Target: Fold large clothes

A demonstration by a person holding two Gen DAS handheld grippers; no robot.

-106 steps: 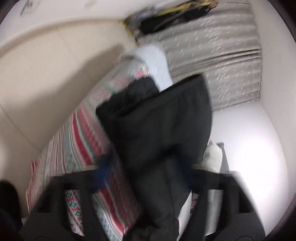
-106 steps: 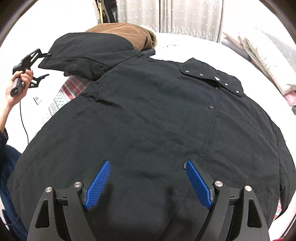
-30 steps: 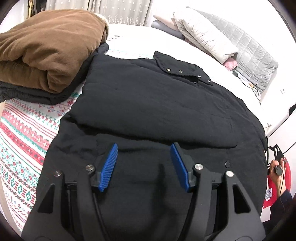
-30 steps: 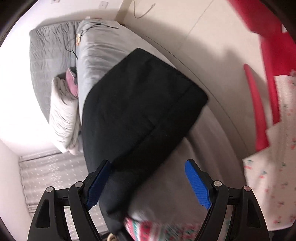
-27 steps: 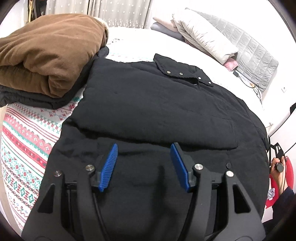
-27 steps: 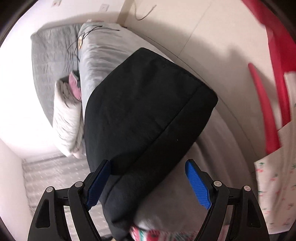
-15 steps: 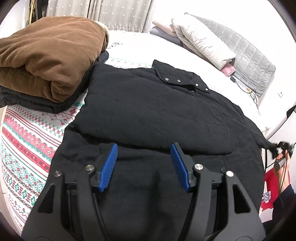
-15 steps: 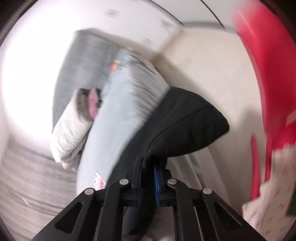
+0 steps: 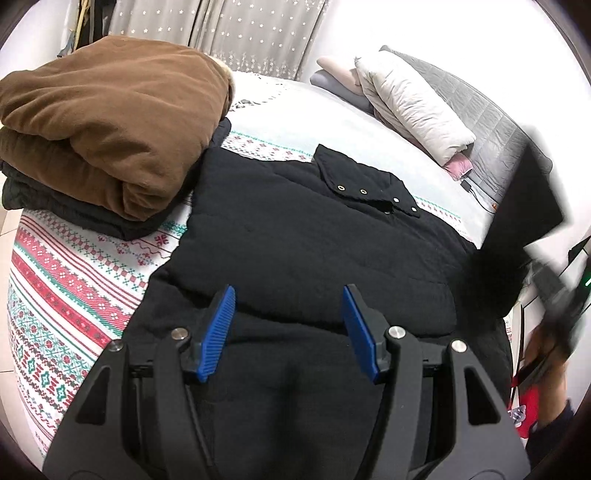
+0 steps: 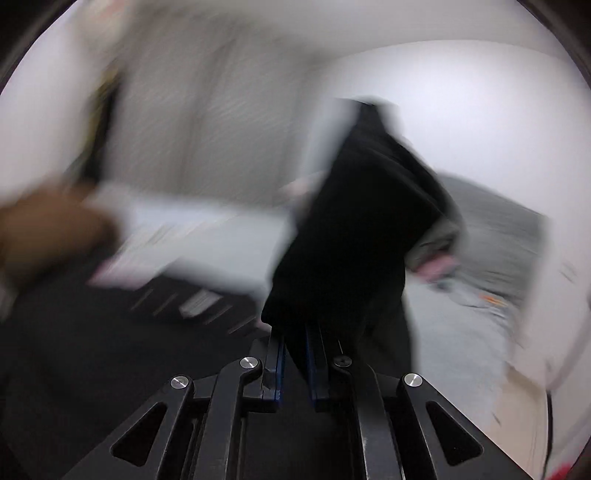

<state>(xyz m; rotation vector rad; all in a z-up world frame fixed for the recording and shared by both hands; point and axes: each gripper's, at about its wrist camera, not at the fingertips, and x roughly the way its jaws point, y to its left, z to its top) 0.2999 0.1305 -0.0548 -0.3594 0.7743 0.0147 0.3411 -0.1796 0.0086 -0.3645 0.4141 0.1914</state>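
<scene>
A large black jacket (image 9: pixel 295 229) lies spread front-up on the bed, its snap collar (image 9: pixel 365 188) toward the pillows. My left gripper (image 9: pixel 288 328) hovers open over the jacket's lower part with nothing between its blue pads. My right gripper (image 10: pixel 294 354) is shut on the jacket's black sleeve (image 10: pixel 354 229), which stands lifted in the blurred right wrist view. In the left wrist view that raised sleeve (image 9: pixel 524 206) and the right gripper (image 9: pixel 554 295), in a person's hand, show blurred at the right edge.
A folded brown coat (image 9: pixel 107 122) on a dark garment sits at the bed's left. The patterned bedspread (image 9: pixel 66 291) shows beside the jacket. Pillows (image 9: pixel 410 103) and a grey quilt (image 9: pixel 491 122) lie at the back right. Curtains (image 9: pixel 240 33) hang behind.
My right gripper closed on the sleeve that hung off the bed's side, rolled over and swung it up above the bed. My left gripper rose slightly and stayed open.
</scene>
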